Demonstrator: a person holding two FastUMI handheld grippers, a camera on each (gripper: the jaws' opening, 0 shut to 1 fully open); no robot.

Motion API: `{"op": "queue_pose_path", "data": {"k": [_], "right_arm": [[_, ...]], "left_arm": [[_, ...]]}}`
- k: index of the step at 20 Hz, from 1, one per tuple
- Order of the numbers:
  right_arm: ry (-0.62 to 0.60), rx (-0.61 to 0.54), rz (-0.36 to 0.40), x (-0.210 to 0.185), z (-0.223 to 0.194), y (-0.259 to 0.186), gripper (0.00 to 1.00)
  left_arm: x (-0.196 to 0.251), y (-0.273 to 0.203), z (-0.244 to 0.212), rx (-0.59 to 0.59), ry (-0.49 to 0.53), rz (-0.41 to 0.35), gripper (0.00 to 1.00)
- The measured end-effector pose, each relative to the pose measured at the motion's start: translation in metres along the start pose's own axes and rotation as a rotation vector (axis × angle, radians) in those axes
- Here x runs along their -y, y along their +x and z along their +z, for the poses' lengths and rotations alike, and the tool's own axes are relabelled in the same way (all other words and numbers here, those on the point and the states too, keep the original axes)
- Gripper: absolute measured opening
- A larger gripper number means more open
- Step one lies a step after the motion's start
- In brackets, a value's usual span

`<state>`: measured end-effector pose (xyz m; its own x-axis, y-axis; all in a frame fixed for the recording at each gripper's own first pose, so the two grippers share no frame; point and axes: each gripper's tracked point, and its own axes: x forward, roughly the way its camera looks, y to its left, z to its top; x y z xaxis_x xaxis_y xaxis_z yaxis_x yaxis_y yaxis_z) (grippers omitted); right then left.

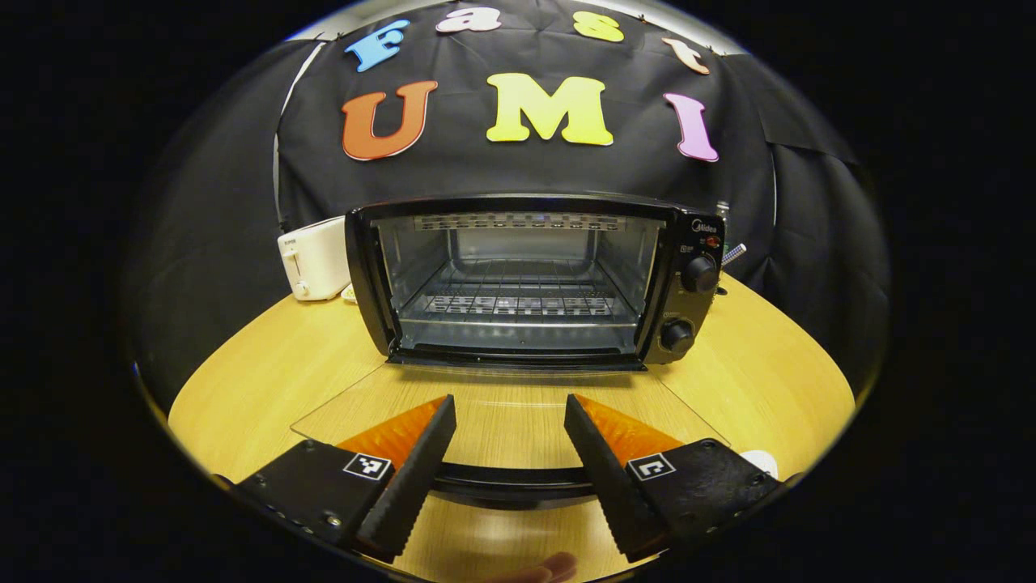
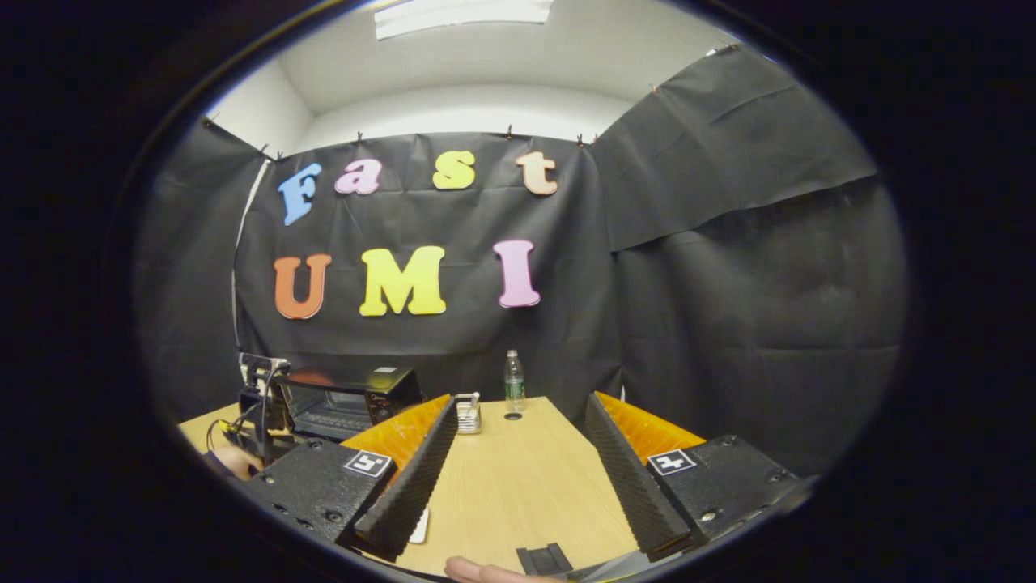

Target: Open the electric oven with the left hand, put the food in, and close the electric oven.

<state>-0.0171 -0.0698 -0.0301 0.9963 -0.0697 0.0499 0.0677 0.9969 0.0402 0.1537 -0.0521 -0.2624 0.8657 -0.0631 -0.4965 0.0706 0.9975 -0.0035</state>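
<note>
Table (image 1: 267, 364): oven (image 1: 534, 279) door down; L claw (image 1: 510, 441) wide, empty.

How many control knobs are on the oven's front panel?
2: an upper knob and a lower knob, both on the oven panel right of the open cavity.

Oven (image 1: 534, 279) door (image 1: 502, 409) lies flat on the table (image 1: 267, 372) before my parted left gripper (image 1: 510, 453); the cavity mouth is unobstructed. A toaster (image 1: 314, 257) flanks the oven. Between my right gripper (image 2: 518, 478) fingers, open tabletop runs to a bottle (image 2: 513, 380) at the far edge.
</note>
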Motion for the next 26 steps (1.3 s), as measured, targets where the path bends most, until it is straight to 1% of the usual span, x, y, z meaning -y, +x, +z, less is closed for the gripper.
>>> {"op": "queue_pose_path", "data": {"k": [4,8,10,12,14,15,17,20,21,22,24,26], "right_arm": [[0.026,-0.040,0.013,-0.007,-0.015,0.008,0.99],[0.054,-0.076,0.022,-0.015,-0.029,0.016,0.99],[0.076,-0.105,0.045,-0.024,-0.039,0.020,0.98],[0.074,-0.145,0.091,-0.038,-0.054,0.025,0.98],[0.046,-0.190,0.137,-0.050,-0.078,0.033,0.97],[0.029,-0.217,0.157,-0.056,-0.093,0.039,0.97],[-0.002,-0.289,0.204,-0.073,-0.127,0.048,0.96],[-0.041,-0.421,0.303,-0.105,-0.181,0.054,0.97],[-0.058,-0.445,0.336,-0.117,-0.193,0.053,0.97],[-0.076,-0.463,0.366,-0.125,-0.203,0.051,0.97],[-0.112,-0.491,0.422,-0.145,-0.224,0.048,0.97],[-0.138,-0.529,0.469,-0.165,-0.243,0.048,0.96]], "left_arm": [[0.002,0.003,-0.026,-0.075,-0.019,-0.018,0.92],[0.002,0.004,-0.026,-0.038,0.020,-0.016,0.92],[0.000,0.005,-0.028,-0.036,-0.012,-0.021,0.92],[0.001,0.001,-0.021,-0.012,-0.007,-0.032,0.92],[-0.009,-0.014,0.001,0.091,-0.006,-0.022,0.90],[-0.014,-0.026,0.012,0.135,-0.031,-0.028,0.90],[-0.020,-0.054,0.023,0.174,-0.081,-0.044,0.90],[-0.034,-0.095,0.038,0.241,-0.087,-0.040,0.89],[-0.037,-0.108,0.040,0.250,-0.069,-0.036,0.80],[-0.040,-0.123,0.041,0.262,-0.049,-0.029,0.90],[-0.046,-0.152,0.045,0.298,-0.010,-0.015,0.92],[-0.047,-0.175,0.043,0.308,0.012,-0.019,0.92]]}}
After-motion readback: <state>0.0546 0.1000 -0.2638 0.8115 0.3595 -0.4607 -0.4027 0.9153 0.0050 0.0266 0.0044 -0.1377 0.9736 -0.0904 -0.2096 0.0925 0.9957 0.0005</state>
